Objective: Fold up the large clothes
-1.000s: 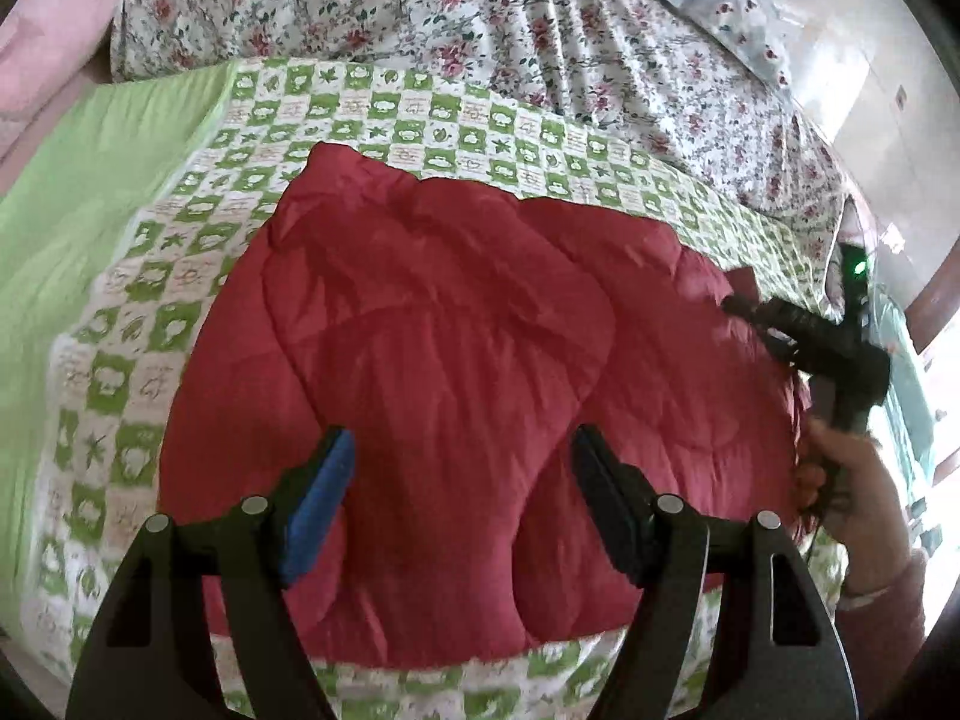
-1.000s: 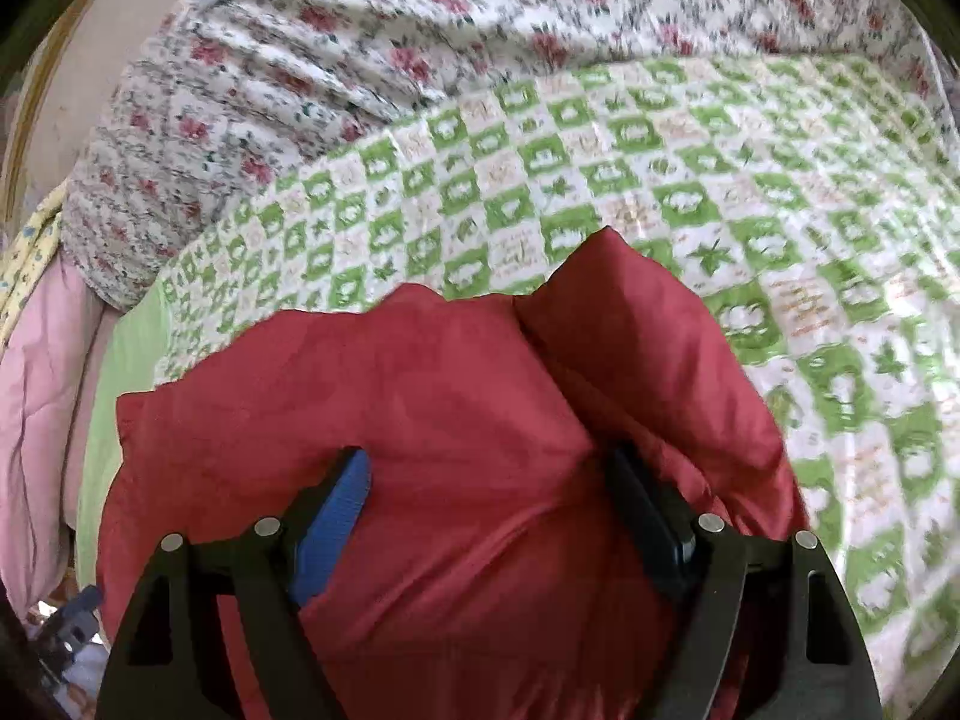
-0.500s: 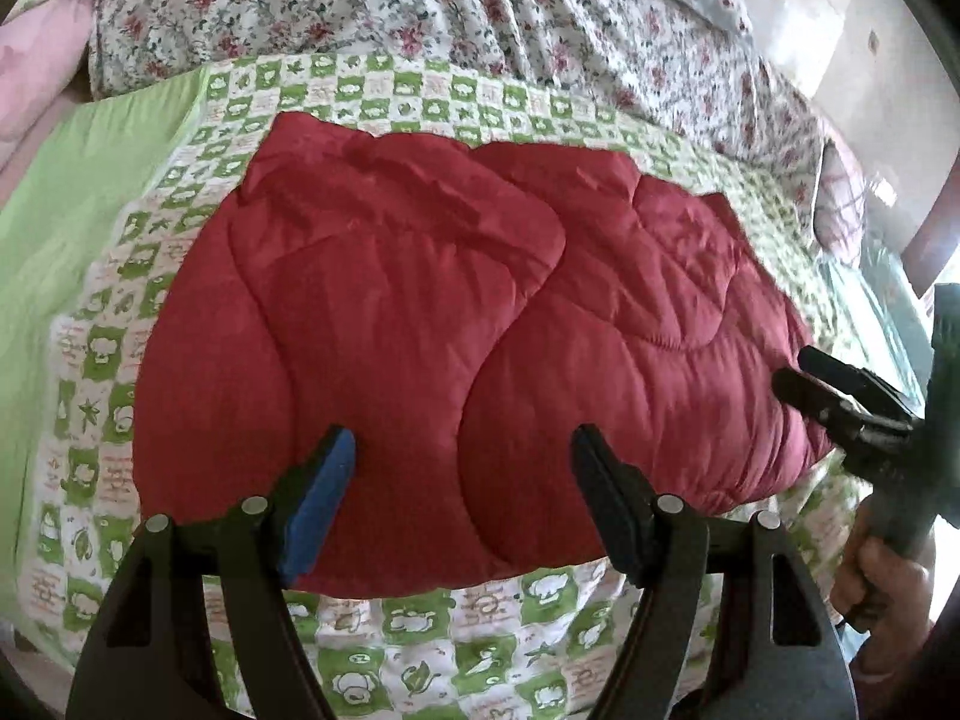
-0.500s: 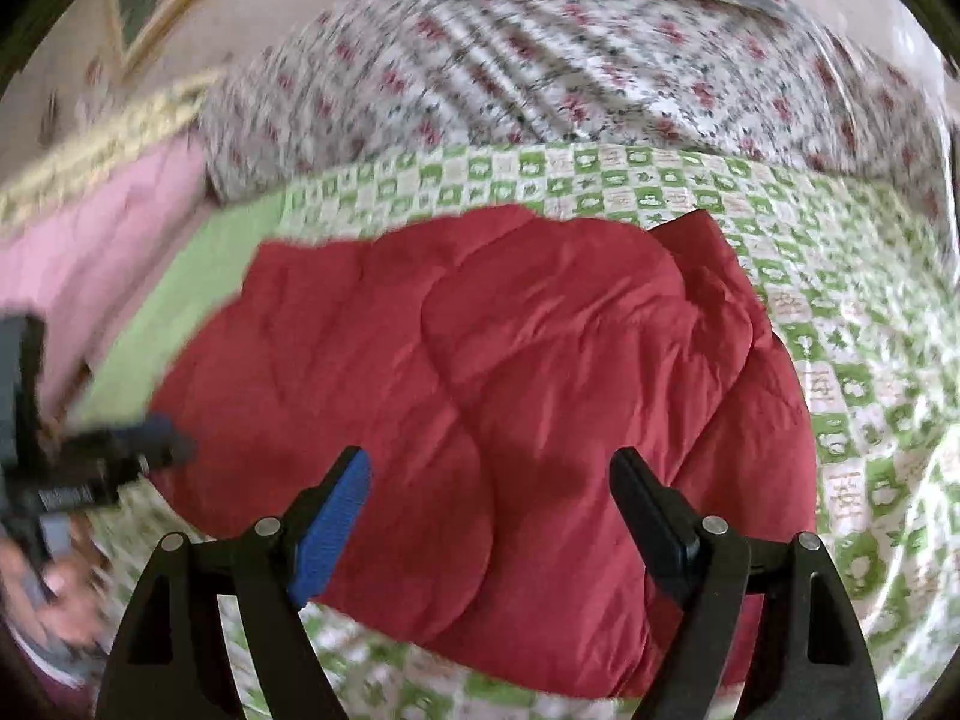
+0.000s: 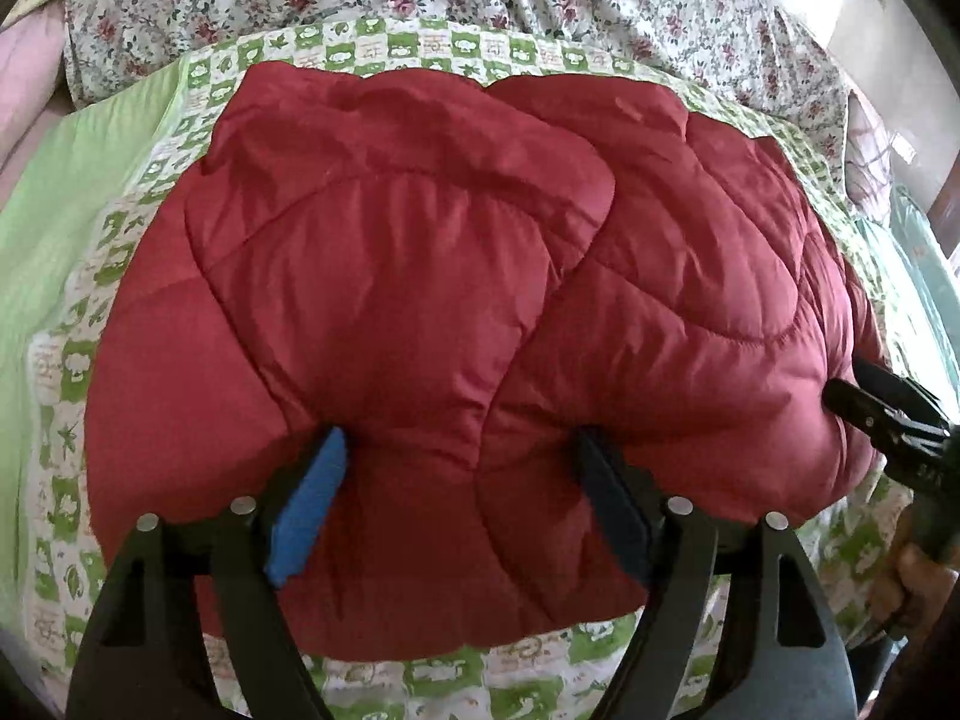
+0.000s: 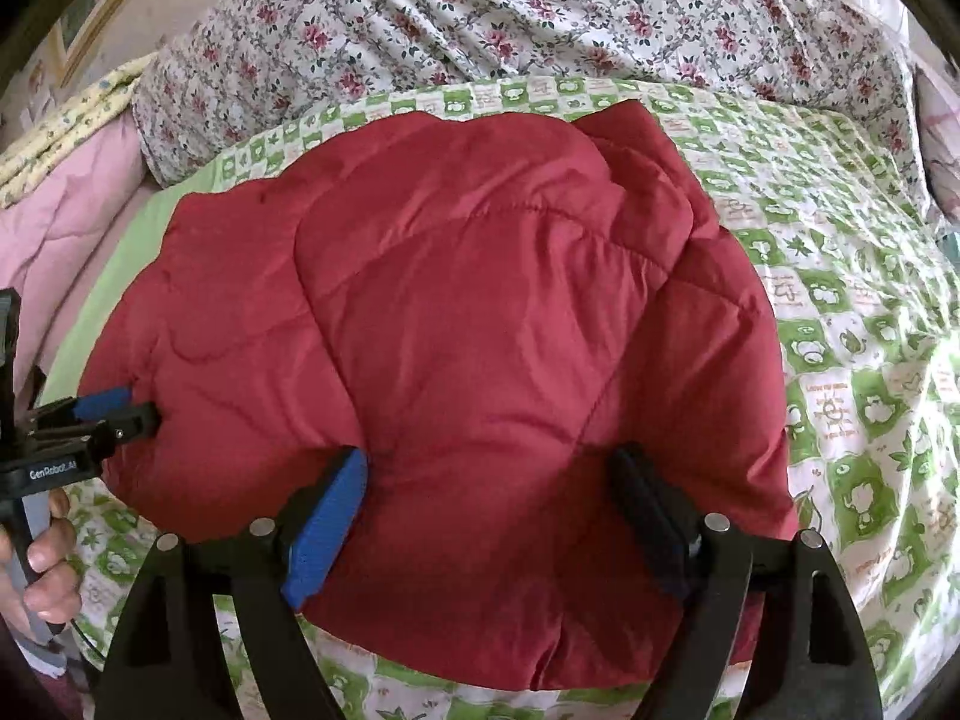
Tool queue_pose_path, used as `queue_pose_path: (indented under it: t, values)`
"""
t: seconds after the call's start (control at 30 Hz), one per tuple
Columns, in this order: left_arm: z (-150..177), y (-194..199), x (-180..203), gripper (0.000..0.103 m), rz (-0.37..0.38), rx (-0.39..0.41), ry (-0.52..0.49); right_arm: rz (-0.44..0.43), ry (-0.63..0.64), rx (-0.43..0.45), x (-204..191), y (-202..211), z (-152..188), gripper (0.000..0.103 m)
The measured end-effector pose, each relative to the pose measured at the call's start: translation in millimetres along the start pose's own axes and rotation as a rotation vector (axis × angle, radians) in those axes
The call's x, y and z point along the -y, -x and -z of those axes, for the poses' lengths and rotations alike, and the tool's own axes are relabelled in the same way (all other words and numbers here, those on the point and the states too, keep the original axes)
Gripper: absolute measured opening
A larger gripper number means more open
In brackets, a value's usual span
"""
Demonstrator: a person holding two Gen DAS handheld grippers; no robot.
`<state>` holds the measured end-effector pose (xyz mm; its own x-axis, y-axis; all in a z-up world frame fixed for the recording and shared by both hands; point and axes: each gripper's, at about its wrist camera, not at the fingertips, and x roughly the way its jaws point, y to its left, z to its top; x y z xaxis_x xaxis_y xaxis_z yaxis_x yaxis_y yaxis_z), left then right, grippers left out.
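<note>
A padded red jacket [image 5: 450,270] lies folded in a thick bundle on the green checked sheet [image 5: 420,678]. My left gripper [image 5: 461,438] points down at its near edge. Its jaws are opening, and the fingertips sink into the padding, which bulges between them without being pinched. My right gripper [image 6: 491,455] stands wide open on the jacket [image 6: 480,300] further right, its tips also dug into the padding. Each gripper shows in the other's view: the right gripper [image 5: 849,387] at the jacket's right end, the left gripper [image 6: 120,414] at its left end, held by a hand [image 6: 42,570].
A bunched floral quilt [image 6: 540,18] lies behind the jacket. A pink blanket [image 6: 60,216] and a plain light green strip [image 5: 72,180] are on the left. The checked sheet [image 6: 840,300] stretches bare to the right of the jacket.
Both grippers have drawn back to the jacket's near edge and come down onto it. The right one swung from the jacket's right part. The fingertips now dent the padding.
</note>
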<state>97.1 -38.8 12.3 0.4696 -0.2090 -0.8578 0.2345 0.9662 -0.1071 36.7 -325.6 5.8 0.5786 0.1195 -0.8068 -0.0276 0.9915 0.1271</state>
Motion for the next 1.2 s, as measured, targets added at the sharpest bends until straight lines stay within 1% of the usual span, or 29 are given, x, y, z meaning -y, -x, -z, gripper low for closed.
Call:
queue_pose_path:
  t: [0.27,0.33,0.4,0.43,0.5,0.53,0.6,0.7,0.77,0.9,1.0,1.07,1.13,1.2]
  values:
    - [1.8,1.3,-0.7,0.081,-0.001,0.018,-0.007,-0.009,-0.018,0.010,0.2,3.2,1.1,0.084]
    - [1.8,7.7,-1.9,0.081,0.010,0.033,-0.002,0.007,-0.012,0.037,-3.2,12.6,-0.2,0.083]
    - [4.0,19.6,-0.6,0.081,0.007,0.052,-0.010,0.027,0.015,0.091,-13.1,28.3,-1.6,0.083]
    - [5.1,25.0,-0.5,0.081,0.009,0.062,-0.011,0.019,0.031,0.117,-18.4,34.6,-3.6,0.083]
    - [6.6,35.1,-0.3,0.081,0.016,0.074,-0.006,-0.010,0.059,0.138,-27.8,40.2,-9.0,0.084]
    - [6.2,40.2,-1.2,0.081,0.021,0.082,0.000,-0.030,0.075,0.132,-33.8,38.8,-13.3,0.084]
    - [2.9,50.5,-5.5,0.081,0.028,0.100,0.018,-0.041,0.088,0.104,-39.7,29.1,-20.7,0.084]
    - [-3.8,62.5,-14.1,0.081,0.015,0.130,0.043,-0.009,0.085,0.051,-36.0,8.4,-28.2,0.085]
    - [-11.2,62.1,-20.5,0.080,0.012,0.119,0.057,-0.002,0.052,0.022,-24.6,-5.5,-30.9,0.087]
    - [-22.1,47.8,-22.1,0.080,-0.027,0.082,0.067,-0.025,-0.005,0.016,-3.4,-17.0,-34.4,0.087]
    - [-28.1,31.6,-21.1,0.081,-0.025,0.045,0.075,-0.031,-0.025,0.017,2.4,-20.7,-34.2,0.087]
    - [-31.4,17.5,-19.5,0.081,-0.045,0.022,0.070,-0.033,-0.034,0.021,2.6,-20.2,-32.6,0.087]
    - [-35.8,6.4,-16.6,0.084,-0.069,0.011,0.045,-0.034,-0.038,0.022,2.9,-20.0,-33.5,0.087]
    - [-39.7,0.8,-15.4,0.086,-0.079,0.004,0.045,-0.042,-0.047,0.020,3.3,-17.7,-33.3,0.087]
